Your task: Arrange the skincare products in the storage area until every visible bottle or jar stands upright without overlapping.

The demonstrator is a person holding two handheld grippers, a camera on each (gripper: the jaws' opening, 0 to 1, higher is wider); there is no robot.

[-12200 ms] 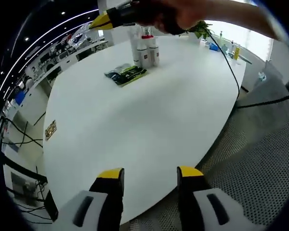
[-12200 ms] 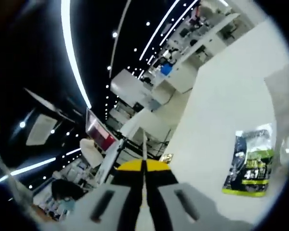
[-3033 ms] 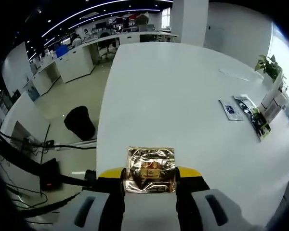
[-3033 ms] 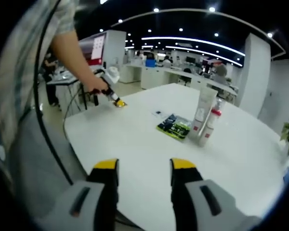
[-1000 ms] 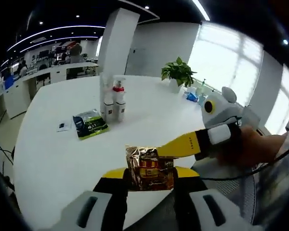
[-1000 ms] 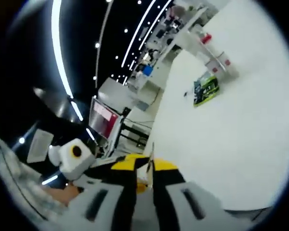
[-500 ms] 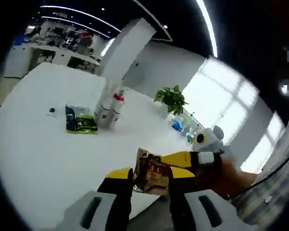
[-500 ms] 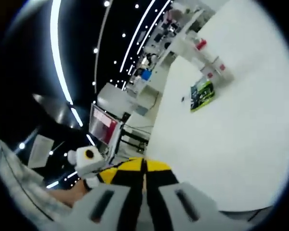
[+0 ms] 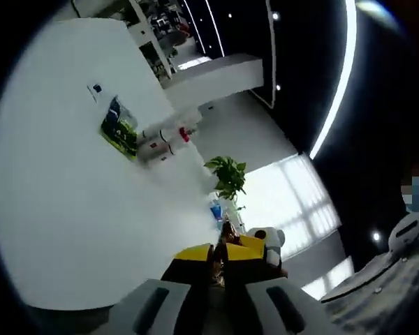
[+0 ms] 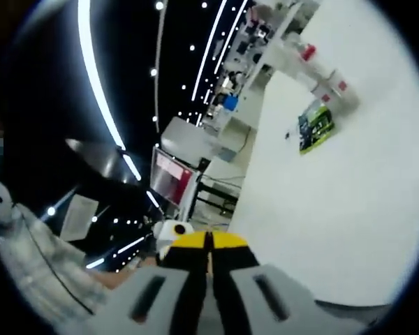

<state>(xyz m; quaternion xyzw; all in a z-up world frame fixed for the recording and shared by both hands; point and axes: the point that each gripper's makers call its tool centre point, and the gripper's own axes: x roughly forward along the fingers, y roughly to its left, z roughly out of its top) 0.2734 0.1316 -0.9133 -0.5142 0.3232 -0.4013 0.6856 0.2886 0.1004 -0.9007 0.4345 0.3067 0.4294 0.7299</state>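
In the left gripper view, the left gripper (image 9: 218, 255) had its yellow-tipped jaws drawn narrow, clamped on a crinkled gold-and-brown foil sachet (image 9: 225, 234), of which only a thin edge protruded above the jaw tips. The gripper was raised above the near edge of the large round white tabletop (image 9: 63, 209) and was strongly rolled, so the tabletop appeared tilted. Just behind the sachet a white camera housing of the other gripper (image 9: 267, 241) was visible, close to the left jaws; whether it touched the sachet could not be determined.

Far across the tabletop stood a tight cluster of white skincare bottles (image 9: 160, 143), one with a red cap, all upright relative to the tabletop surface. A flat green-and-black sachet (image 9: 120, 130) lay on the tabletop just beside the bottles. A small dark-printed white packet (image 9: 96, 89) lay near the far side of that sachet. A green potted plant (image 9: 227, 177) stood beyond the bottles, near the bright windows.

In the right gripper view, the right gripper (image 10: 208, 241) had its yellow-tipped jaws pressed together with no visible gap and no object between them. The same bottle cluster (image 10: 320, 73) and green-and-black sachet (image 10: 316, 128) lay well apart from this gripper on the tabletop (image 10: 335, 223). A person's grey sleeve (image 10: 49, 269) occupied the lower left.
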